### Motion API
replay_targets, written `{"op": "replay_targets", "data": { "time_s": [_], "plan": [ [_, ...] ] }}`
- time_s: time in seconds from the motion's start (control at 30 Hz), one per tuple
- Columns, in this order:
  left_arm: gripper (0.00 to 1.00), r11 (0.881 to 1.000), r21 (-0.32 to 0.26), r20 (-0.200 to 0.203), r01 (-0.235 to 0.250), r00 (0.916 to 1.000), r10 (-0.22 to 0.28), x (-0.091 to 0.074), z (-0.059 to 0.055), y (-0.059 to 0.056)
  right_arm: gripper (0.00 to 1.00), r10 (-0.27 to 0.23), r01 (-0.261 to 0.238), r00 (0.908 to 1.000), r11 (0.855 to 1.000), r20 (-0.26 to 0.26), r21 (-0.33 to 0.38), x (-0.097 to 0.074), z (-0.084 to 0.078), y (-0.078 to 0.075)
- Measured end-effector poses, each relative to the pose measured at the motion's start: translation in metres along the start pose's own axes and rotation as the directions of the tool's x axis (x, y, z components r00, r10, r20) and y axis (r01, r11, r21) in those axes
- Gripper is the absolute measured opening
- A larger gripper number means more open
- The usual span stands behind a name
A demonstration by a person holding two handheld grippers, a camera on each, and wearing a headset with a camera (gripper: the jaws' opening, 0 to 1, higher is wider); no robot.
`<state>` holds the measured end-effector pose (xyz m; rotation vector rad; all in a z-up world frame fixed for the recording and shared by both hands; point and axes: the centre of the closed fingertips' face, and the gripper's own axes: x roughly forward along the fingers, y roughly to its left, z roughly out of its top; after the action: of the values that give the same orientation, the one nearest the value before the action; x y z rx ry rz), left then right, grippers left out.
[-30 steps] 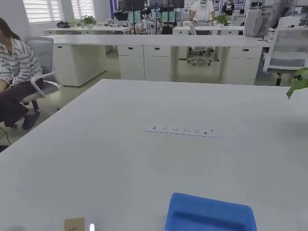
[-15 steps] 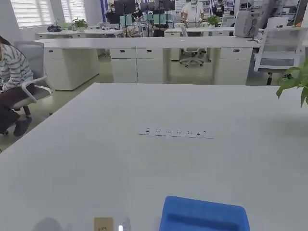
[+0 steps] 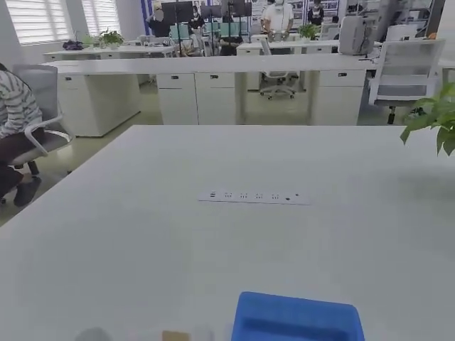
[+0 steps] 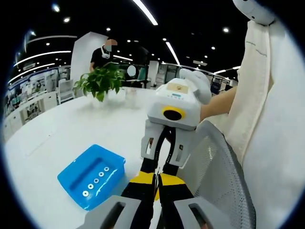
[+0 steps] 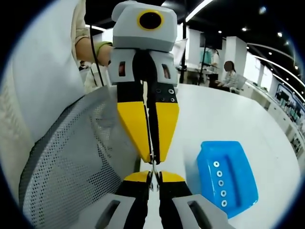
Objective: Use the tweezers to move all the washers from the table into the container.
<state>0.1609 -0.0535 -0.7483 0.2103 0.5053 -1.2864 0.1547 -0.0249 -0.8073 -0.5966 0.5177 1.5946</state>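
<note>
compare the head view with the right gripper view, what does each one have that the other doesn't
Head view: the power strip across the table, plant leaves at the right edge, and a seated person in stripes. Right gripper view: five washers lying in a row inside the container, the left gripper with its yellow jaws close together, and a mesh chair back. Both: the blue container on the white table.

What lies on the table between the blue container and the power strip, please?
Nothing. In the head view, the white table is bare between the blue container and the power strip.
</note>
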Motion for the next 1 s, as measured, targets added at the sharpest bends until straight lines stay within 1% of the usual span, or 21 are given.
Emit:
{"op": "replay_targets", "data": {
  "time_s": [0.07,0.2,0.47,0.53,0.57,0.6,0.63,0.7,0.73,0.9,0.93,0.97,1.0],
  "plan": [
    [0.0,1.0,0.014,-0.014,0.006,0.9999,-0.006,0.0008,-0.0012,-0.0007,0.03,-0.004,0.004,1.0,1.0,-0.003,-0.005,-0.0007,-0.0007,-0.0003],
    [0.0,1.0,0.025,-0.021,0.016,0.9997,-0.015,0.0006,-0.0009,-0.0012,0.03,-0.01,0.01,0.9999,1.0,-0.006,-0.007,-0.0021,-0.0016,-0.0006],
    [0.0,0.997,0.069,-0.058,0.019,0.9982,-0.015,-0.0036,-0.0039,0.0006,0.03,-0.024,0.024,0.9997,1.0,-0.009,-0.01,-0.005,-0.0038,-0.0015],
    [0.0,0.997,0.074,-0.067,0.02,0.9977,-0.015,-0.0048,-0.0054,0.0012,0.02,-0.032,0.032,0.9993,0.999,-0.02,-0.017,-0.0058,-0.0051,-0.0019],
    [0.0,0.997,0.069,-0.062,0.026,0.9978,-0.022,-0.0055,-0.0052,0.0005,0.02,-0.028,0.027,0.9994,0.999,-0.022,-0.019,-0.0061,-0.0048,-0.0009],
    [0.0,0.997,0.066,-0.047,0.039,0.9982,-0.036,-0.0058,-0.0033,-0.0017,0.02,-0.026,0.026,0.9994,0.999,-0.022,-0.019,-0.0062,-0.0041,-0.0003],
    [0.0,0.998,0.06,-0.039,0.035,0.9987,-0.033,-0.0061,-0.0023,-0.0014,0.02,-0.027,0.026,0.9993,0.999,-0.024,-0.022,-0.0063,-0.0036,0.0001],
    [0.07,0.998,0.05,-0.036,0.034,0.9988,-0.033,-0.0058,-0.0021,-0.0025,0.02,-0.03,0.028,0.9986,0.999,-0.043,-0.044,-0.0061,-0.0046,0.0],
    [0.09,0.998,0.043,-0.037,0.04,0.9986,-0.038,-0.0057,-0.0024,-0.0038,0.02,-0.028,0.026,0.9985,0.998,-0.047,-0.048,-0.0059,-0.0044,0.0006],
    [0.06,0.998,0.059,-0.046,0.033,0.9985,-0.03,-0.0047,-0.004,-0.0053,0.02,-0.023,0.02,0.9984,0.998,-0.051,-0.056,-0.0047,-0.0039,0.0017],
    [0.02,0.998,0.061,-0.048,0.032,0.9984,-0.029,-0.0049,-0.004,-0.0055,0.02,-0.023,0.02,0.9984,0.998,-0.052,-0.056,-0.0045,-0.0038,0.0019],
    [0.0,0.996,0.086,-0.049,0.024,0.9986,-0.02,-0.0052,-0.0035,-0.0043,0.02,-0.021,0.018,0.9984,0.998,-0.053,-0.055,-0.0043,-0.0041,0.0023],
    [0.0,0.995,0.093,-0.052,0.017,0.9986,-0.012,-0.0053,-0.0038,-0.0034,0.02,-0.019,0.016,0.9983,0.998,-0.055,-0.055,-0.0043,-0.0045,0.0028]
  ]
}}
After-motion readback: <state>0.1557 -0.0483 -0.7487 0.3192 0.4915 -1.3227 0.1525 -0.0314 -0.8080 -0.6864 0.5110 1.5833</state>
